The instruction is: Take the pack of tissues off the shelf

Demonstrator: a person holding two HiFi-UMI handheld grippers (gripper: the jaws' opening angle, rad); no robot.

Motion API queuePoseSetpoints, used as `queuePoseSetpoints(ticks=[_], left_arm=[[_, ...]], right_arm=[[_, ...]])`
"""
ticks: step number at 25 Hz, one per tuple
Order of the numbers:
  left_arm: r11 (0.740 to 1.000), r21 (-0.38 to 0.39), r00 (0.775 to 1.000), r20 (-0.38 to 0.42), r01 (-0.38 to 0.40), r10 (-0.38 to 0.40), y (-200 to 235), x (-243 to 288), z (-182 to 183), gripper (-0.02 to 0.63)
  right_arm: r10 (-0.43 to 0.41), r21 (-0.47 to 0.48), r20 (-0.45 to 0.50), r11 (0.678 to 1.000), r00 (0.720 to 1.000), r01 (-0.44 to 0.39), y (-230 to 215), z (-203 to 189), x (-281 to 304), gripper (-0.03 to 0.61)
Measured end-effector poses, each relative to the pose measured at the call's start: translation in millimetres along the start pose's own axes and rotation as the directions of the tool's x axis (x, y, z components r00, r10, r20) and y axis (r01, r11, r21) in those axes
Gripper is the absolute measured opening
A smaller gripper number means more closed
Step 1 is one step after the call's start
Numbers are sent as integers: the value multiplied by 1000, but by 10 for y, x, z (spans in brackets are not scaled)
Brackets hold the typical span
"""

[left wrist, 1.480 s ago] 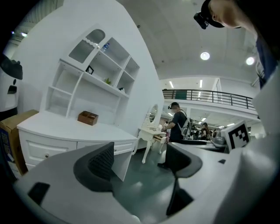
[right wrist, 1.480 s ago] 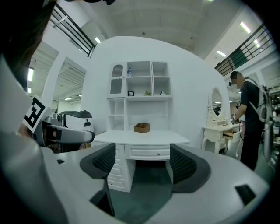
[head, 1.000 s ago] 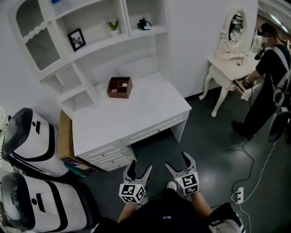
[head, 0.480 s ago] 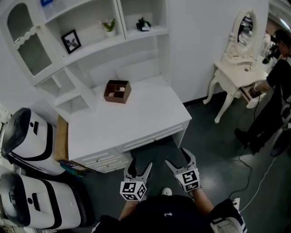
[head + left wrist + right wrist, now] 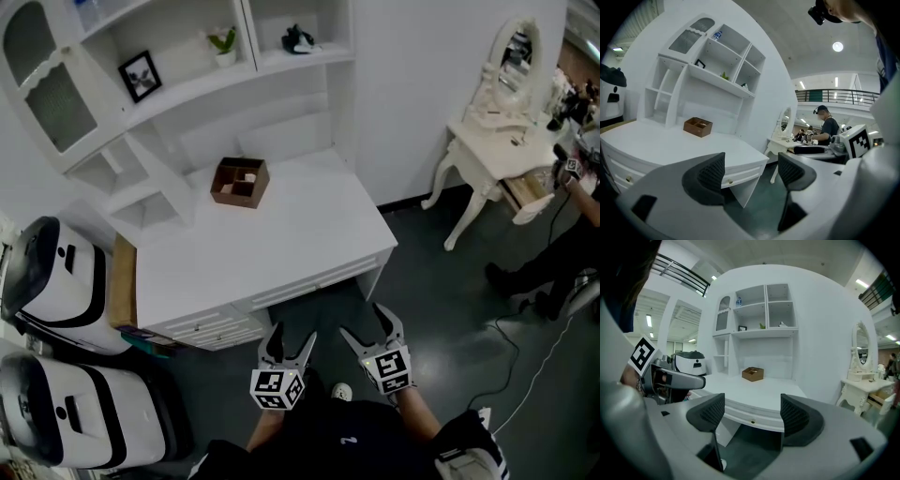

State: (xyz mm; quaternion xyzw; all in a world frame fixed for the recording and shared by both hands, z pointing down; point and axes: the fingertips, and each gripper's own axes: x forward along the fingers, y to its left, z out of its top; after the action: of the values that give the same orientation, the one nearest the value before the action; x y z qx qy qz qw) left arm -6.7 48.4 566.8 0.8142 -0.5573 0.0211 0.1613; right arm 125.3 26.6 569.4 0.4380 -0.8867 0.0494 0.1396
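Your left hand-held gripper [image 5: 292, 334] sits low at 6 o'clock in the head view. Its jaws are spread, and the left gripper view [image 5: 750, 168] shows only floor and the table edge between them. Your right hand-held gripper [image 5: 364, 323] is just beside it at 5 o'clock, jaws also spread and empty in the right gripper view [image 5: 752, 413]. Both hang over the dark floor, short of the white table [image 5: 281, 244], touching nothing.

The white shelf unit [image 5: 187, 94] stands on the back of the table at 12 o'clock. A small blue-and-white pack [image 5: 738, 301] stands in the top row, in the open compartment just right of the arched glass door. It also shows in the left gripper view [image 5: 716, 35], but is too small to tell if it is the tissues.

One row lower, from 11 to 1 o'clock, are:
- a black-framed picture [image 5: 140, 76]
- a small green potted plant [image 5: 222, 44]
- a dark small object [image 5: 298, 40] you cannot identify

A brown wooden divided box [image 5: 240, 181] sits on the table near the back, at 11 o'clock from the grippers.

Two white-and-black rounded machines [image 5: 56, 281] stand at 9 o'clock beside the table. A white dressing table with an oval mirror [image 5: 506, 141] stands at 2 o'clock, with a person's dark-clothed legs [image 5: 548, 267] near it.
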Motion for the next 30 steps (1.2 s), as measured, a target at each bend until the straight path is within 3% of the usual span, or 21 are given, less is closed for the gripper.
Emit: queuePoseSetpoints(ticks=[9,19,30], left_arm=[[999,3,999,-31,36,-36,432,624,103,351],[997,27,997,10,71,-71,1205,1539,688,351],[986,87,989,-43,144,-140,1753,2201,1046,351]], right_arm=[[-65,26,1,998,998,65,-305,123,535,364],[-127,7,17,992,992,127,-703,606,1542,357],[-210,42,-4,977,978,210,-908,831,2331,342]])
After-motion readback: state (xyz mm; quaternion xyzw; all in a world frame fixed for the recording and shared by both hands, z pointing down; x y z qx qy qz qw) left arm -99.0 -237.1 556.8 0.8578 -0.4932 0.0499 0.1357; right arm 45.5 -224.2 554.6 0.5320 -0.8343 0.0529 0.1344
